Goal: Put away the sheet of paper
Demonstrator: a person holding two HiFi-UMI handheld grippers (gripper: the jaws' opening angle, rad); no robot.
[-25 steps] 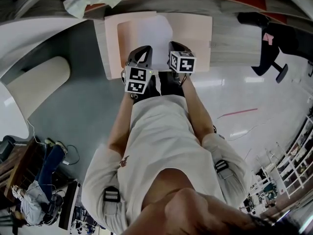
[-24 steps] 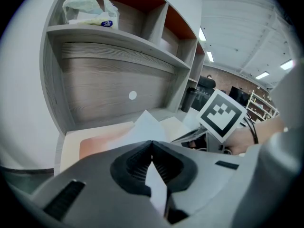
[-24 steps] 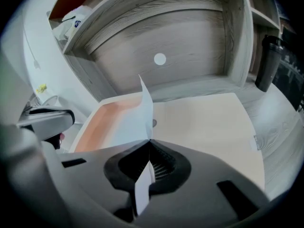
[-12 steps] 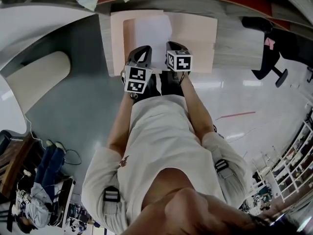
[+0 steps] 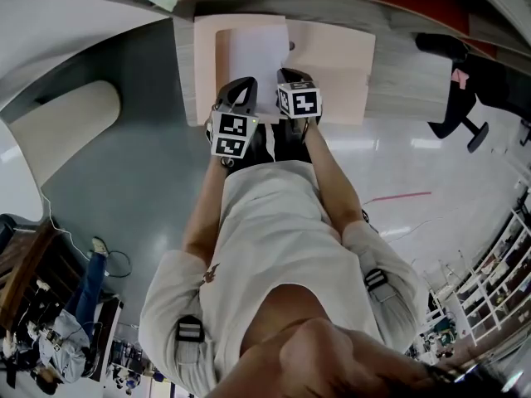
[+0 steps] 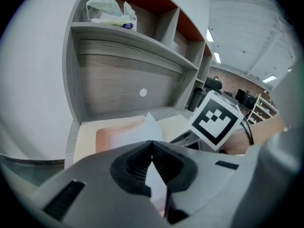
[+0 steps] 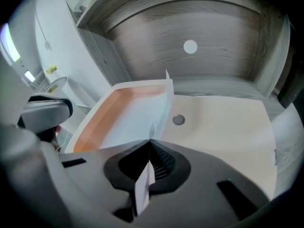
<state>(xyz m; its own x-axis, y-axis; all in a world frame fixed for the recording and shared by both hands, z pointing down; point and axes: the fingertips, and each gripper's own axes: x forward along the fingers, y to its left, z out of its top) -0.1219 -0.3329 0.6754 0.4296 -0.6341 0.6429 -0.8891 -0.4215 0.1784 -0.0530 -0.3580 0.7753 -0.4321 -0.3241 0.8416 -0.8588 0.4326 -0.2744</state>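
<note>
The sheet of paper (image 5: 255, 50) is white and lies over the left half of an open folder (image 5: 333, 56), with its near edge pinched by both grippers. In the left gripper view the left gripper (image 6: 152, 144) has its jaws together on the near edge of the sheet (image 6: 135, 133), and a strip of paper runs back between the dark pads. In the right gripper view the right gripper (image 7: 151, 142) is clamped on the same edge further right, with a fold of the sheet (image 7: 135, 118) caught between its pads. The right edge of the sheet lifts off the folder and stands up a little toward the far end.

In the head view the left gripper (image 5: 241, 88) and right gripper (image 5: 290, 80) sit just beside each other at the near edge of the folder, their marker cubes facing up.

The folder (image 7: 223, 127) is peach, with a darker orange pocket (image 7: 97, 120) along its left side and a round metal snap (image 7: 178, 119) near its middle. It rests on a grey wooden desk (image 5: 398, 77) with a back wall at the far side. Above, a shelf (image 6: 128, 34) carries a crumpled bag (image 6: 110, 11). To the right of the desk stands a black chair (image 5: 455, 98) on a pale, shiny floor (image 5: 431, 164)
</note>
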